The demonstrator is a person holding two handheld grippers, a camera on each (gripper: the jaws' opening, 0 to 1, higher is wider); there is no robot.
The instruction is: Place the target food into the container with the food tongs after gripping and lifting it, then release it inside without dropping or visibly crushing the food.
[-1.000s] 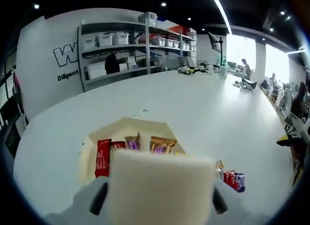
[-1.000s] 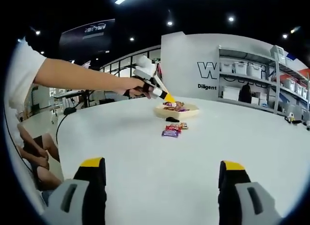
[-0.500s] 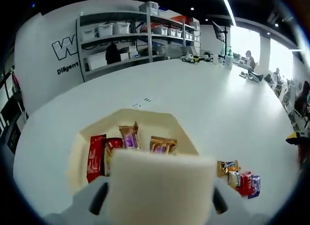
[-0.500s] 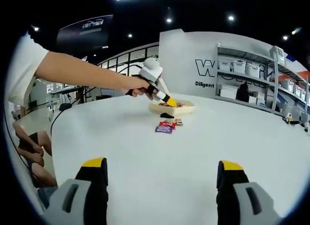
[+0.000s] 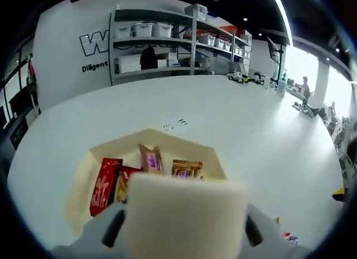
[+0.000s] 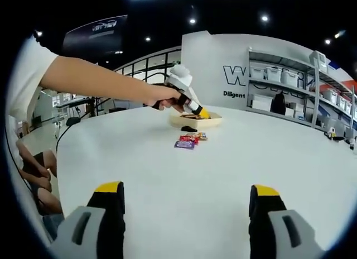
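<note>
White tabletop (image 6: 223, 175) all round; left gripper (image 6: 192, 106) hangs over the tray (image 5: 81, 178) of wrapped bars (image 5: 102, 183), tongs hidden, grip impossible to tell. Loose snacks (image 6: 187, 140) lie beside it: light, crinkly, slippery, best pinched mid-wrapper. Right gripper (image 6: 187, 214) spread wide

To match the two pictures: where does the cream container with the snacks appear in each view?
Left gripper view: the container lies low, left of centre, snacks inside.
Right gripper view: it sits small and far, above centre, under the left gripper.
Shared landmark: the storage shelves.
</note>
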